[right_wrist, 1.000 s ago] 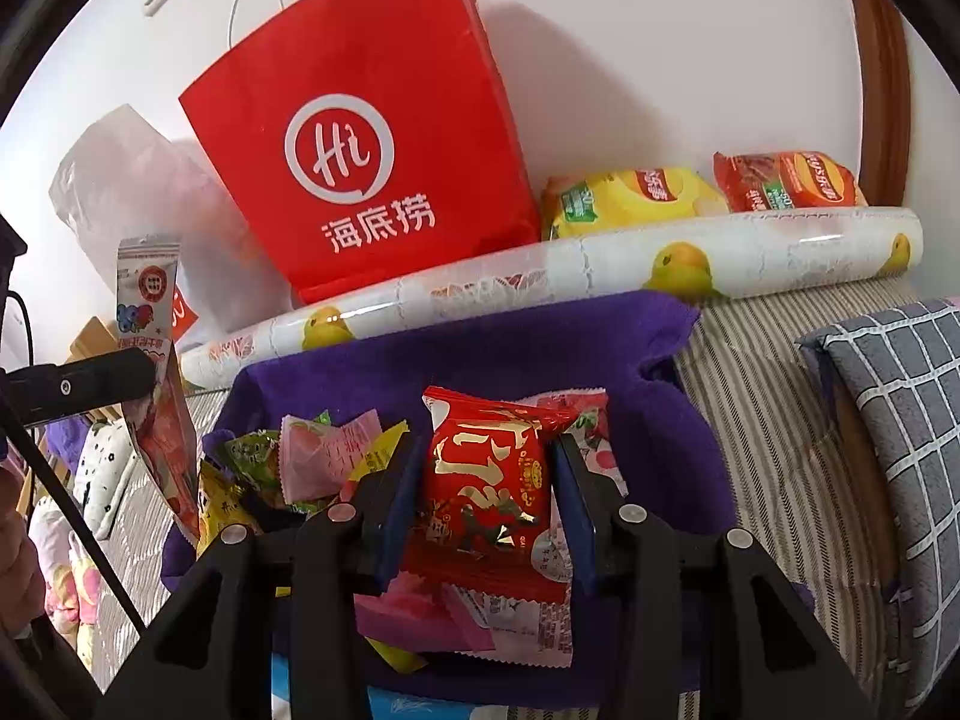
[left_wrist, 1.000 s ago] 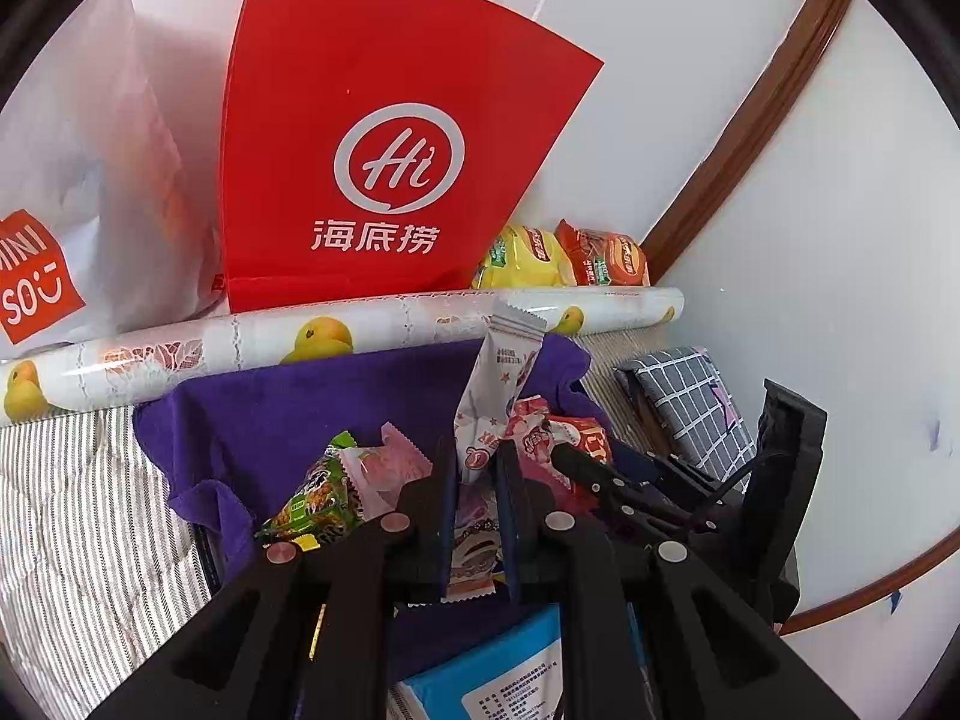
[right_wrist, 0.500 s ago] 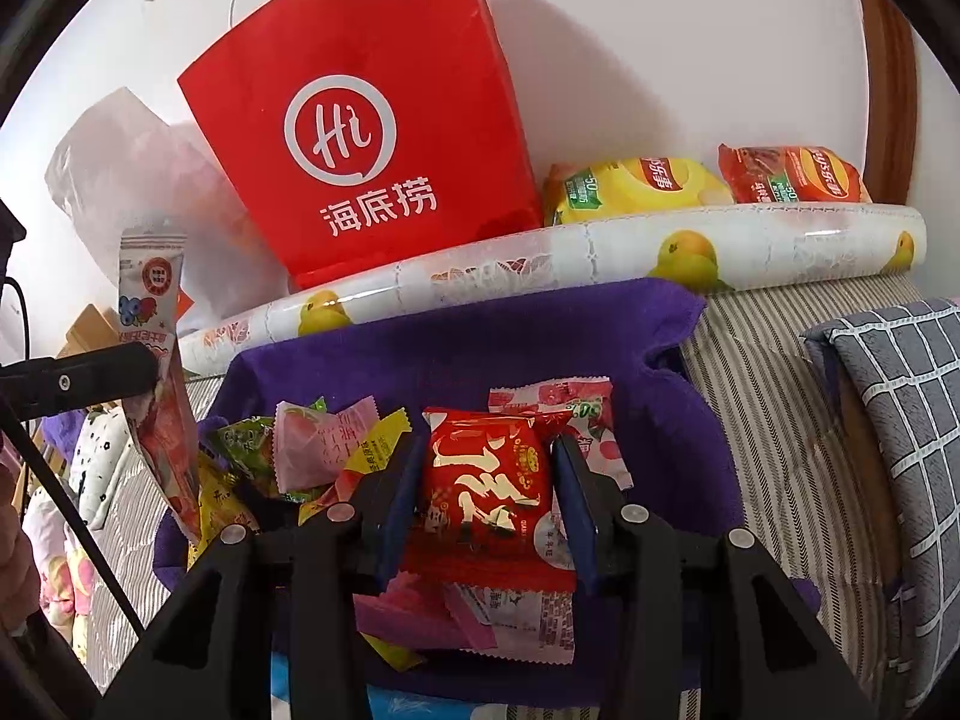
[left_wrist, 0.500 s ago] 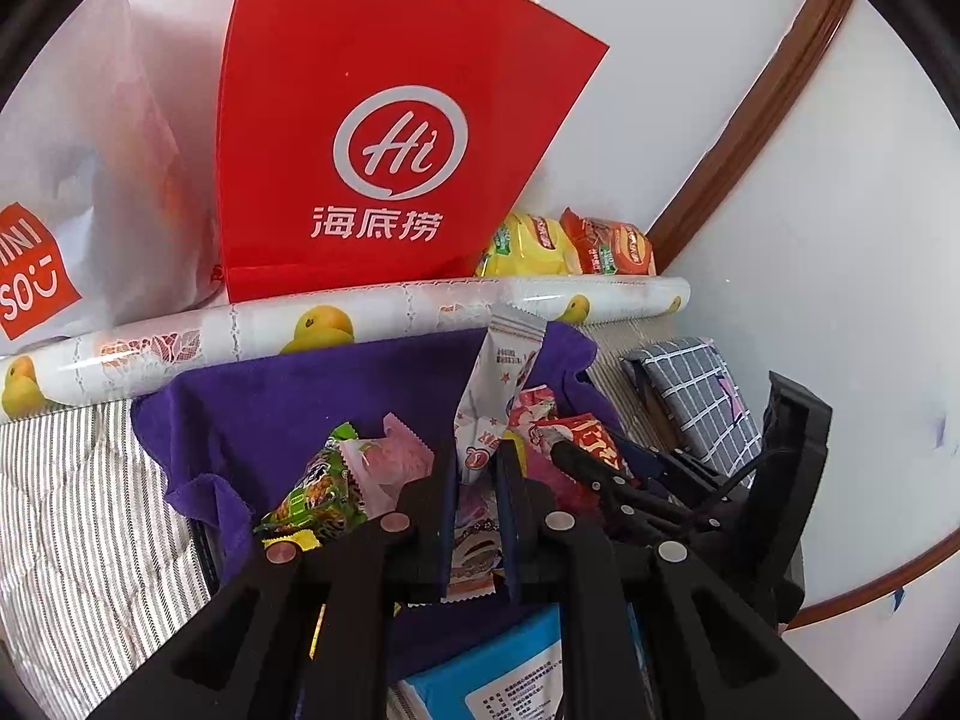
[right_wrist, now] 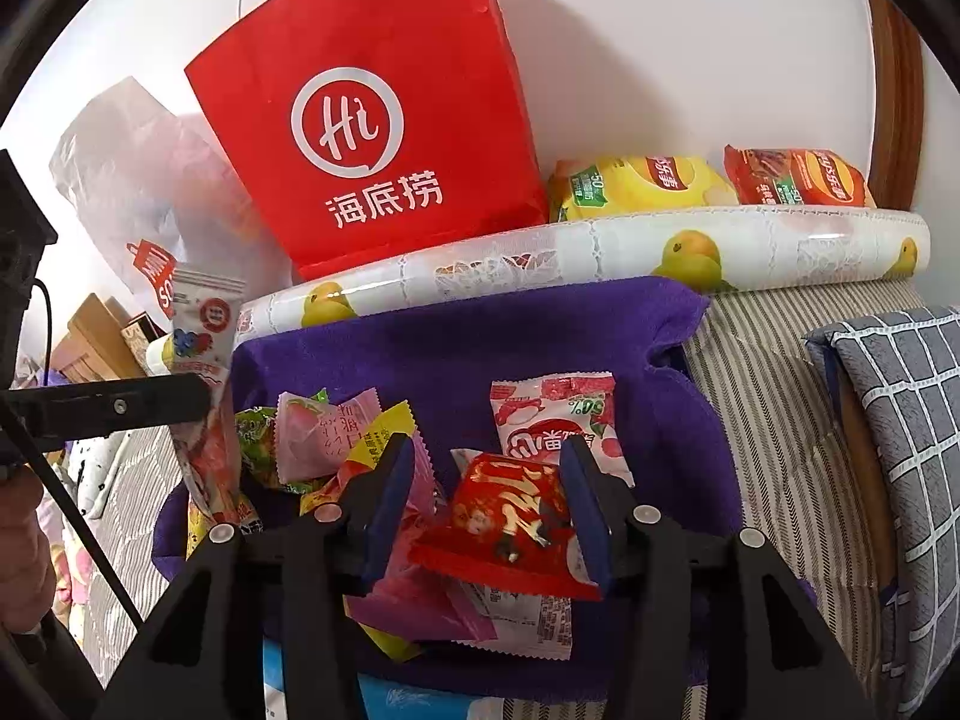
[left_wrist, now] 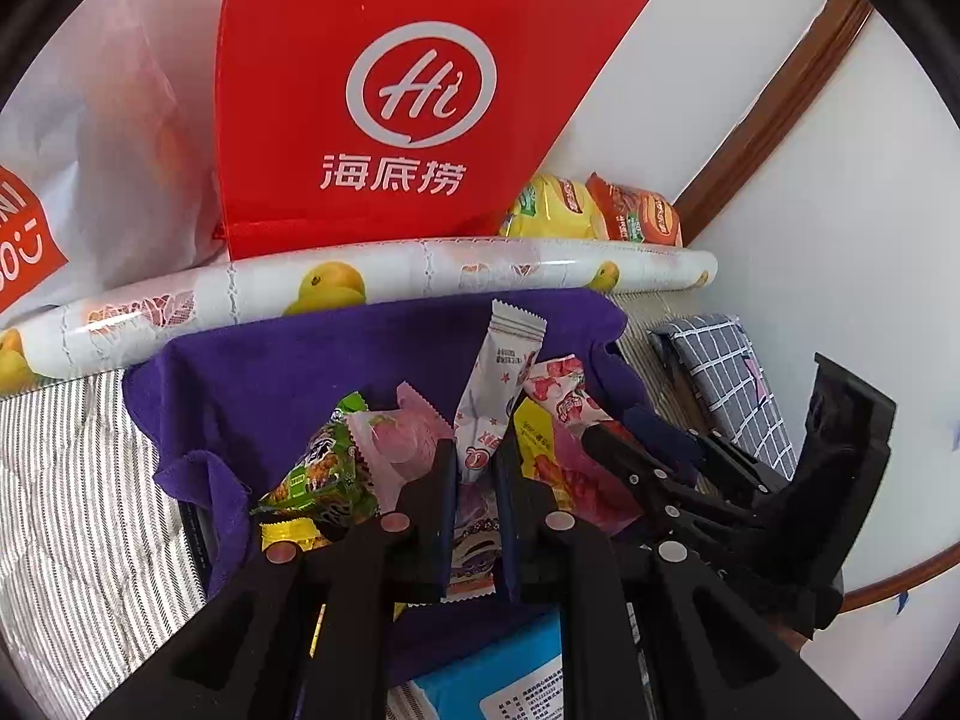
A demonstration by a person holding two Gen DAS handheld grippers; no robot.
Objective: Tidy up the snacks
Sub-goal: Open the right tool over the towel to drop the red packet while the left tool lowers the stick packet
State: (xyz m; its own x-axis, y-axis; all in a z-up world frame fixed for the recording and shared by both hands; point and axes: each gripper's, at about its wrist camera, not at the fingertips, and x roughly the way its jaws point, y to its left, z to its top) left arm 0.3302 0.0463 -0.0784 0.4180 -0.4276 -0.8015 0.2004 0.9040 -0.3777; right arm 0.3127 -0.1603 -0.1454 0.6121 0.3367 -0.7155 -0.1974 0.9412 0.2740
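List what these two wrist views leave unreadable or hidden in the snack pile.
- Left wrist view: the lower part of the long white sachet is covered by the shut left gripper.
- Right wrist view: the pink packets under the red packet are mostly covered by it and by the right gripper, whose jaws have just been opening.
- Both views: the blue box is cut off by the bottom edge; its print is too small to read.

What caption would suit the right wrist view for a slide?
Right gripper, jaws just opening, releases a red foil snack packet onto the purple cloth among other wrapped snacks.
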